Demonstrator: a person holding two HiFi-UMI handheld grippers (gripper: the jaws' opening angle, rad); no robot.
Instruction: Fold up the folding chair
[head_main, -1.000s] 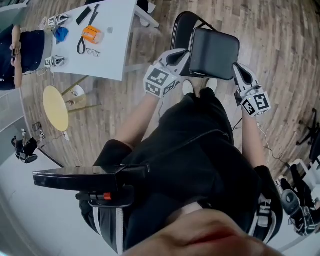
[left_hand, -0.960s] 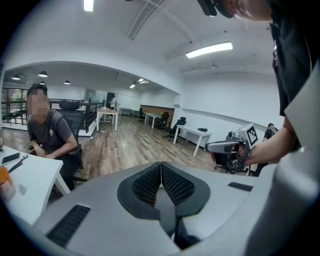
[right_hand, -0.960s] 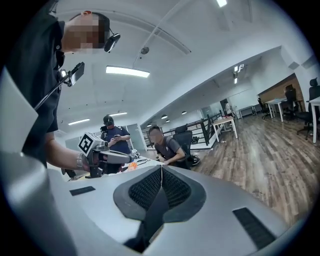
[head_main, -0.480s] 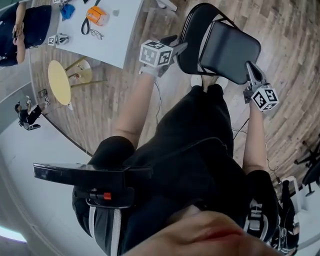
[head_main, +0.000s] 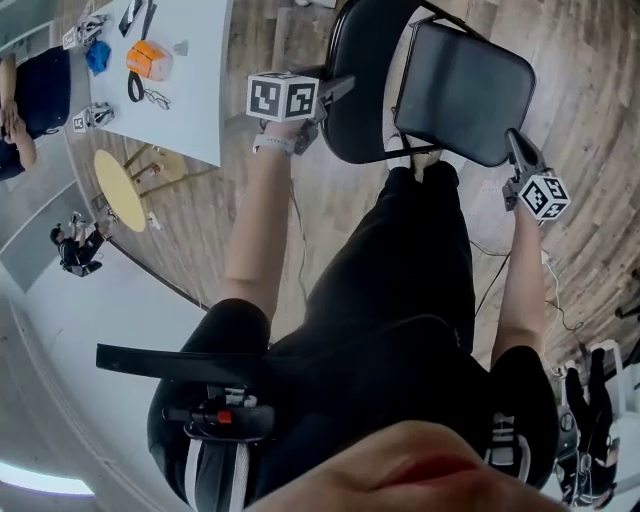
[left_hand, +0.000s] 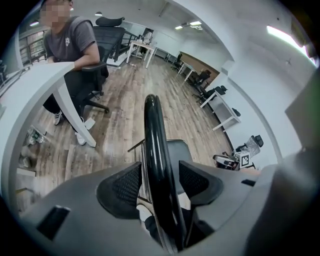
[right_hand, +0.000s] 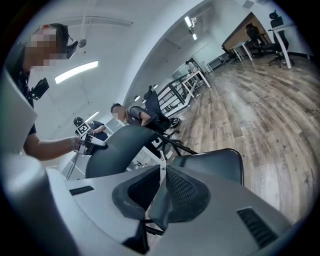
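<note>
Left gripper (head_main: 338, 90): moved within the last second from beside the seat's left edge to the rim of the backrest (head_main: 360, 100). Just opened and now spread wide. Straddles the black rim, with a gap at each pad and no pinch.
Right gripper (head_main: 514, 142): at the right side of the seat (head_main: 470, 80), as a second ago, now by its near right corner. Pressed together. Not discernible whether any thin lip is nipped there.
Folding chair (head_main: 440, 110): on the wooden floor (head_main: 580, 90), directly ahead of the person's feet. Earlier seen with the seat overlapping the backrest, now with the two side by side. In the right gripper view, tilted apart with frame tubes between them, not yet flat.
Meaning for the task: judged to be a re-grip partway through folding. Released on the left, probably ready for a fresh hold on the backrest. Seat yet to be swung flat against it.
Risk: with only a loose straddle on the left, possible swing or slip of the backrest.
Writing, grippers: black-and-white square markers on the left cube (head_main: 282, 97) and the right cube (head_main: 545, 196). No letters.
Writing, chair: no brand or label visible.
Writing, table (head_main: 200, 90): small items at upper left, print too small to read.
</note>
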